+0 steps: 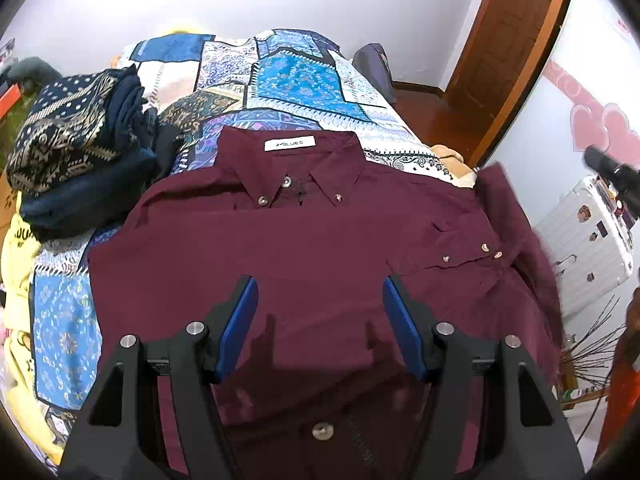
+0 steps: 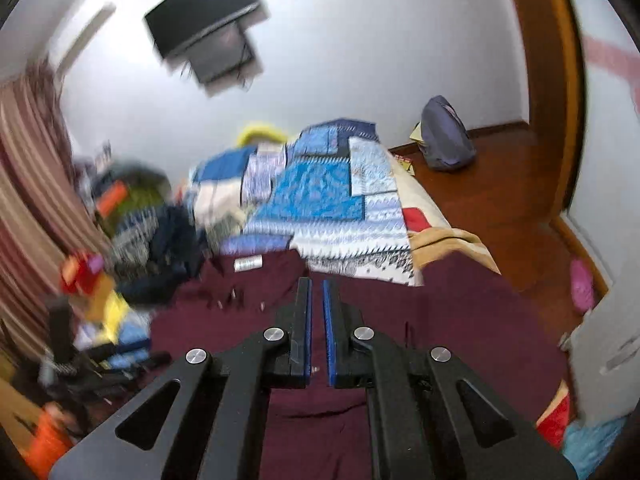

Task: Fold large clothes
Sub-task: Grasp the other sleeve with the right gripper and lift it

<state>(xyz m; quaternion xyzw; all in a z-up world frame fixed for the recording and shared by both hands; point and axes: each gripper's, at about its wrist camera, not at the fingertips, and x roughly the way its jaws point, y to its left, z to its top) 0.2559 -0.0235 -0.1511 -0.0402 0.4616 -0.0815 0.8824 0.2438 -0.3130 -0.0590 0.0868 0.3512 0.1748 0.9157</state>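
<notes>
A maroon button-up shirt [image 1: 304, 248] lies front up on the bed, collar away from me, with a white label inside the collar. Its right sleeve is folded over the chest, cuff buttons showing. My left gripper [image 1: 320, 292] is open and empty, hovering over the shirt's middle. In the blurred right wrist view the same shirt [image 2: 440, 320] spreads below my right gripper [image 2: 317, 284]. Its jaws are nearly together with a narrow gap, and nothing shows between them.
A blue patchwork bedspread [image 1: 280, 80] covers the bed. A pile of dark patterned clothes [image 1: 72, 148] sits at the shirt's left. A yellow garment [image 1: 16, 248] lies at the left edge. A white suitcase [image 1: 592, 248] stands right. A grey bag [image 2: 446, 136] sits on the wooden floor.
</notes>
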